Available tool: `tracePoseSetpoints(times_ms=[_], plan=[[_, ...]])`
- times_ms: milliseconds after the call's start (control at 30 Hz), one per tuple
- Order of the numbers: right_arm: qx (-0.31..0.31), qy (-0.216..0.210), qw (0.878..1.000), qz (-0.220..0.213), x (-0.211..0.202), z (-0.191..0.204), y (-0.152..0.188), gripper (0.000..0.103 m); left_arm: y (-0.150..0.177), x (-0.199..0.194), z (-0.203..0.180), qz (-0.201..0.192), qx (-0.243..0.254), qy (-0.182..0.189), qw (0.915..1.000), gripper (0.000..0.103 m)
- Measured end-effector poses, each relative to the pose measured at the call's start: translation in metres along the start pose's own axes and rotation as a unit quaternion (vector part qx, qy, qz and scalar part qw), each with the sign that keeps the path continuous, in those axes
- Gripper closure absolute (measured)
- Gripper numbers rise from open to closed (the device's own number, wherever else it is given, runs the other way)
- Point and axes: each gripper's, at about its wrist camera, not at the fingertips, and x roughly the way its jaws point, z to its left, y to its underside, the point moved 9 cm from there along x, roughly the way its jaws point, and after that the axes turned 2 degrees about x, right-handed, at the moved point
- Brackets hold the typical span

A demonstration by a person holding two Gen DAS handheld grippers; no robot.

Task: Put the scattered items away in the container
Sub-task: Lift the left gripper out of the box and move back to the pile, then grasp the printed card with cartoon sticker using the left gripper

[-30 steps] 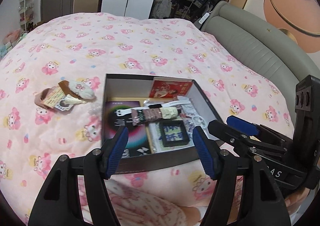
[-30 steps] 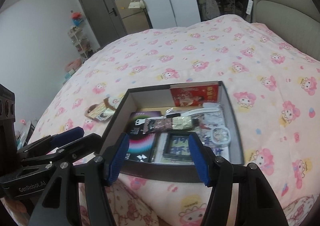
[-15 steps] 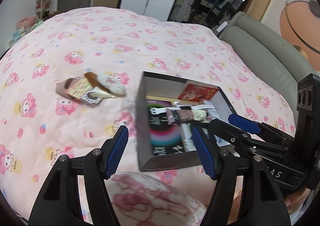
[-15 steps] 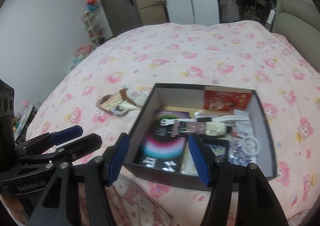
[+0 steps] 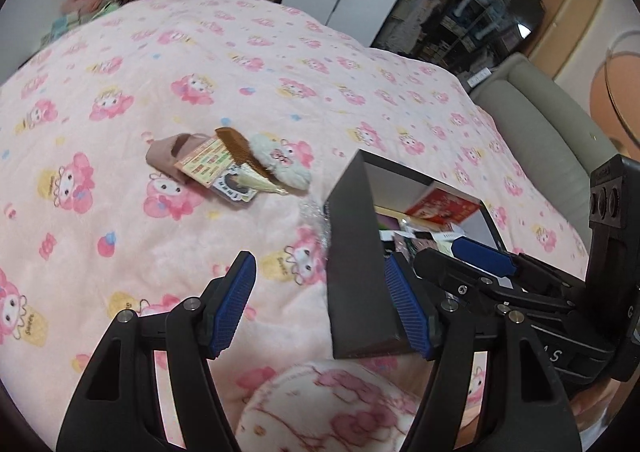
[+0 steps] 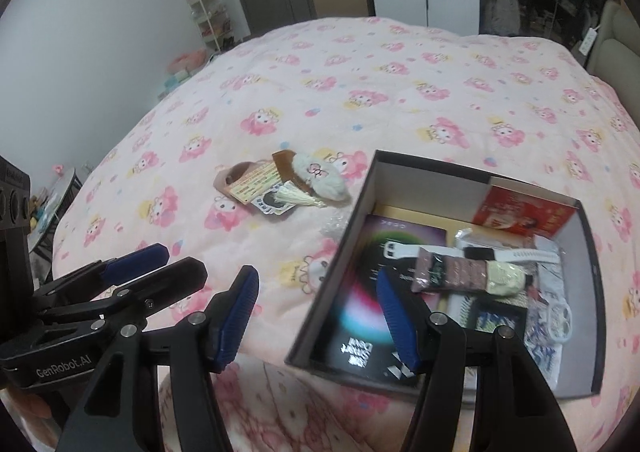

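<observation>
On the far left of the pink bed [image 6: 360, 63], the left tool [image 5: 324, 308] is hanging with its blue pads wide apart and nothing between them. Up ahead and a bit to its left, a small pile is lying on the soft, puffy blanket. Starting from the left, a brown pouch [image 5: 166, 153] is sitting there, then a flat card [image 5: 204, 163] with green and red print, then a brown comb [image 5: 240, 149] with thin teeth, then a fluffy white plush [image 5: 280, 165]. A black-and-white tag [image 6: 272, 204] and a pale tassel [image 6: 298, 199] are peeking out under them. They are all touching or stacked. The comb's long side is running slantwise, from far left to near right.

Just right of the pile, the dark box [image 6: 352, 244] is sitting with stiff, straight walls. It is already holding a shiny booklet [image 6: 372, 292], a white watch [image 6: 516, 254], a red packet [image 6: 524, 213] and other small bits.

Farthest right, the right tool [image 6: 318, 322] is also gaping wide and holding nothing. One of its pads is hanging over the box.

The left tool looks nearer to the pile, so I think it is the better one to reach there.
</observation>
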Motion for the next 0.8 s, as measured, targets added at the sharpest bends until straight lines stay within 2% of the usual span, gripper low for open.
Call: tracePoseSetpoints(times_ms=[200, 300, 400, 467, 567, 667, 800], plan=[[-0.006, -0.004, 0.999, 0.034, 0.037, 0.01, -0.01, 0.041, -0.008, 0.016, 0.035, -0.003, -0.029, -0.023, 0.9993, 0.034], [-0.002, -0.016, 0.998, 0.053, 0.058, 0.018, -0.014, 0.04, -0.011, 0.023, 0.056, 0.001, -0.06, -0.017, 0.9981, 0.034], [0.013, -0.034, 0.998, 0.06, 0.074, 0.025, -0.02, 0.034, -0.016, 0.027, 0.077, -0.002, -0.081, -0.021, 0.9965, 0.033], [0.029, -0.046, 0.996, 0.067, 0.087, 0.027, -0.023, 0.033, -0.018, 0.031, 0.089, 0.0, -0.102, -0.008, 0.9948, 0.033], [0.043, -0.034, 0.995, 0.081, 0.108, 0.025, -0.028, 0.033, -0.019, 0.041, 0.113, 0.0, -0.146, 0.003, 0.9893, 0.035], [0.052, -0.047, 0.993, 0.09, 0.122, 0.031, -0.036, 0.033, -0.024, 0.064, 0.131, 0.006, -0.186, 0.023, 0.9822, 0.04], [0.055, -0.05, 0.993, 0.093, 0.139, 0.035, -0.045, 0.033, -0.03, 0.103, 0.139, 0.024, -0.216, 0.05, 0.9749, 0.044]])
